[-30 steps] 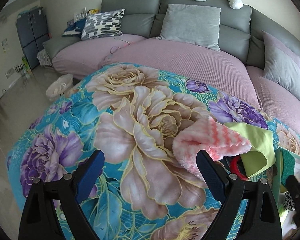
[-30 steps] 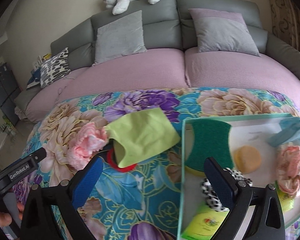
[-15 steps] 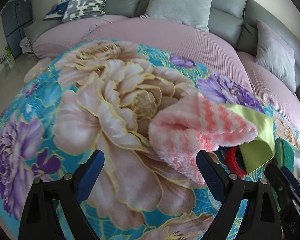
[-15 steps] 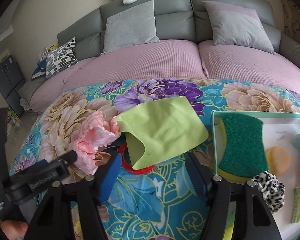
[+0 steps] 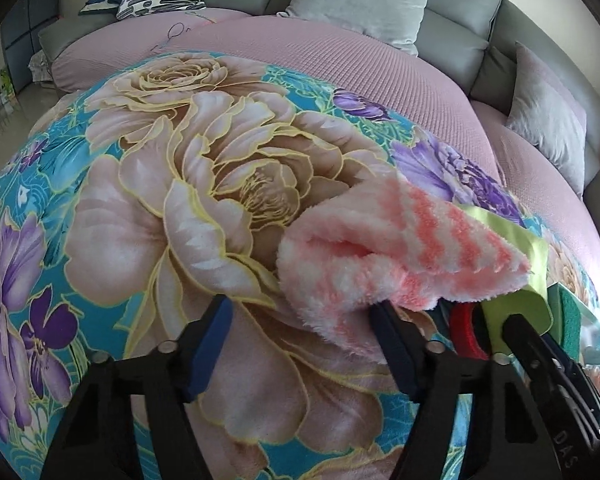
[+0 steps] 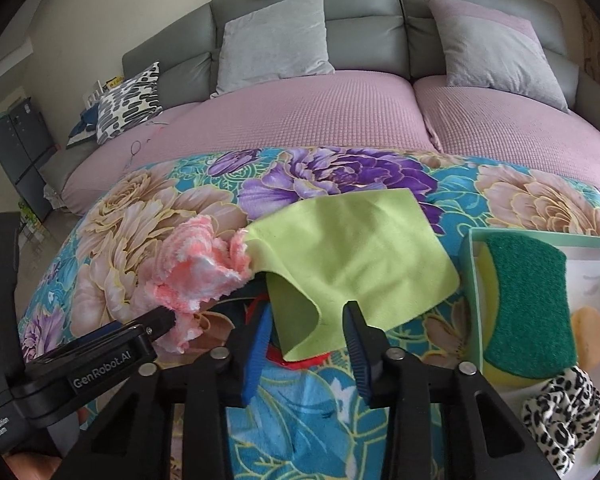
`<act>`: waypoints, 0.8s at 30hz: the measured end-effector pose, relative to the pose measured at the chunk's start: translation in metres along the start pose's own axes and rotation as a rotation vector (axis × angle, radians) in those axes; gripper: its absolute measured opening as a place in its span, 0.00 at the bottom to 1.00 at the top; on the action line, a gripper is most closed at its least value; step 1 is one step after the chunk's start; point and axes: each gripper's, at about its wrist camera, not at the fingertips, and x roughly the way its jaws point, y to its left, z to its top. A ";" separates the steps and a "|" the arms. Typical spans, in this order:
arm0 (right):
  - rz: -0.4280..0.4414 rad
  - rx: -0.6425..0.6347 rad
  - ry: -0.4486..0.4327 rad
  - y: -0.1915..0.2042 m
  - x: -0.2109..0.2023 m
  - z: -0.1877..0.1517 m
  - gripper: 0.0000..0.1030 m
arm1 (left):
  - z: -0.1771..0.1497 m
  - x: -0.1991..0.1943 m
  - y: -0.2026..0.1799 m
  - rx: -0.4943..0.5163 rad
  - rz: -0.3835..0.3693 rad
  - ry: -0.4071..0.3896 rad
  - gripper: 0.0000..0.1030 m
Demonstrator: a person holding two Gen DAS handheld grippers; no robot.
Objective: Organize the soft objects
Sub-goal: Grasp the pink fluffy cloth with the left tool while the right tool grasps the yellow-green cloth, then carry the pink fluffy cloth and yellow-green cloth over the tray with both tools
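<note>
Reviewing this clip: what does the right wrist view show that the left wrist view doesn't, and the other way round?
Only the right wrist view shows the tray's contents: the whole green sponge, an orange round pad and a leopard-print scrunchie; also the right gripper, open around the green cloth's near corner. Only the left wrist view shows the left gripper open beside the pink towel. Both share the towel, green cloth, floral blanket and sofa.
</note>
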 end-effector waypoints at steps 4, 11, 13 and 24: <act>0.010 -0.007 -0.014 0.003 0.001 0.000 0.26 | 0.001 -0.002 -0.002 -0.007 -0.062 0.003 0.29; 0.050 0.019 -0.005 -0.001 0.004 -0.001 0.04 | -0.001 -0.005 -0.006 0.010 -0.076 -0.003 0.10; 0.048 0.019 -0.012 -0.002 0.002 0.000 0.02 | 0.000 -0.006 -0.007 0.018 -0.074 -0.007 0.09; 0.025 0.009 -0.098 -0.001 -0.025 0.007 0.01 | 0.003 -0.035 -0.008 0.033 -0.069 -0.089 0.07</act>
